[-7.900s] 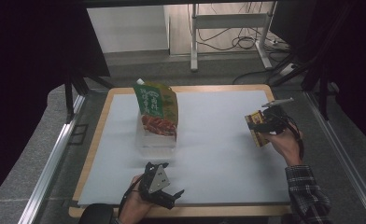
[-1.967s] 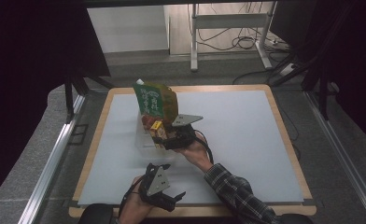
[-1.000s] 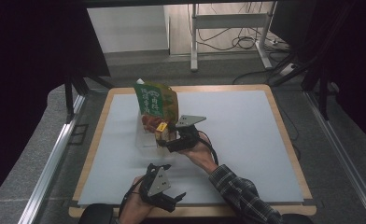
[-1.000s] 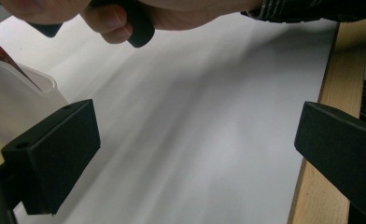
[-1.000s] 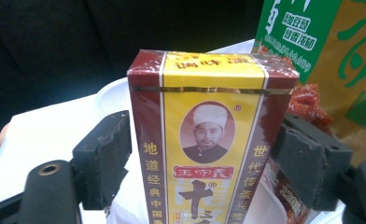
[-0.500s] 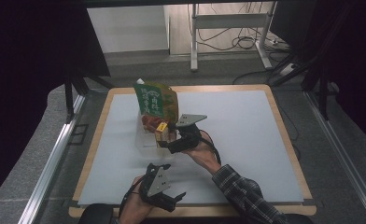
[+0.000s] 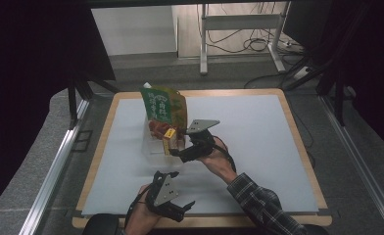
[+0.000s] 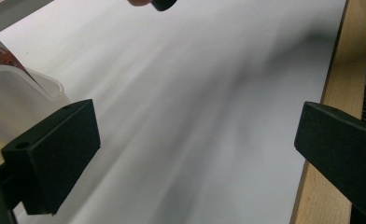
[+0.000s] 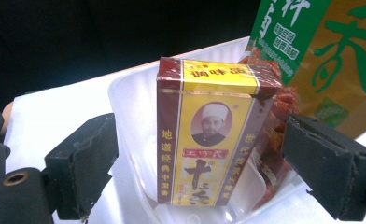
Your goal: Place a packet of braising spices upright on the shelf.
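A yellow and maroon box (image 9: 214,135) stands upright in a clear plastic container (image 9: 134,98), leaning against a green and orange snack bag (image 9: 330,60). My right gripper (image 9: 204,163) is open around the box, with a gap on each side. Its jaws have just been opening and the box still stands between them. From above, the box (image 7: 169,139) is at the container's (image 7: 153,147) right side, under the bag (image 7: 163,107), and the right gripper (image 7: 178,152) points at it from the right. My left gripper (image 7: 180,208) rests open near the front edge, its jaws (image 8: 197,154) wide over the bare sheet.
A white sheet (image 7: 258,137) covers the wooden table (image 7: 298,132). The container's corner (image 8: 17,88) sits at the left of the left gripper view, and the table's wooden edge (image 8: 340,70) runs along the right. Dark curtains and a metal frame surround the table.
The right hand brought the box from the table's right side to the container, where it now stands. Over the last second both hands have barely shifted.
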The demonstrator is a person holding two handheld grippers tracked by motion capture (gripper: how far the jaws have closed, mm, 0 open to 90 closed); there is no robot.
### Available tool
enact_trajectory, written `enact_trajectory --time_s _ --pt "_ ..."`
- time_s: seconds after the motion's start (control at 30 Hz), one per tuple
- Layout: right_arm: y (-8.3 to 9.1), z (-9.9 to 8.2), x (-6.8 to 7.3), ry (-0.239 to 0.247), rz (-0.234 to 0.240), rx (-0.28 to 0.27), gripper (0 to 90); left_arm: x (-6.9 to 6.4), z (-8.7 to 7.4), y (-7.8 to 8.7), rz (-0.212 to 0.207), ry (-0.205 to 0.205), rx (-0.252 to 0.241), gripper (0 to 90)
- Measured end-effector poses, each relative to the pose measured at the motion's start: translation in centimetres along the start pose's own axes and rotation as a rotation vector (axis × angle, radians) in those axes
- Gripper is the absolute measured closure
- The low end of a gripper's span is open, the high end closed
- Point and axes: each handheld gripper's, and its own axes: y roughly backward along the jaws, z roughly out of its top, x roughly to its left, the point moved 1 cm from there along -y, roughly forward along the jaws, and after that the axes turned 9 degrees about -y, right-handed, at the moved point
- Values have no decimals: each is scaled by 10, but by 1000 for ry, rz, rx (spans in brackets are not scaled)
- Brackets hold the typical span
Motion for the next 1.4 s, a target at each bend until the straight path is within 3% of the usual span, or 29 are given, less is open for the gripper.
enact_trajectory --time_s 0.4,1.07,1.23,1.4 --pt "15 1 -2 2 -17 15 91 0 0 0 2 2 1 0" --pt "46 -7 -13 -39 -48 58 39 0 -1 -1 7 11 -1 0" --pt "55 -14 -15 -25 -76 81 29 1 -1 -1 8 16 -3 0" --pt "67 -21 -20 -49 -98 81 28 2 -1 -1 9 12 3 0"
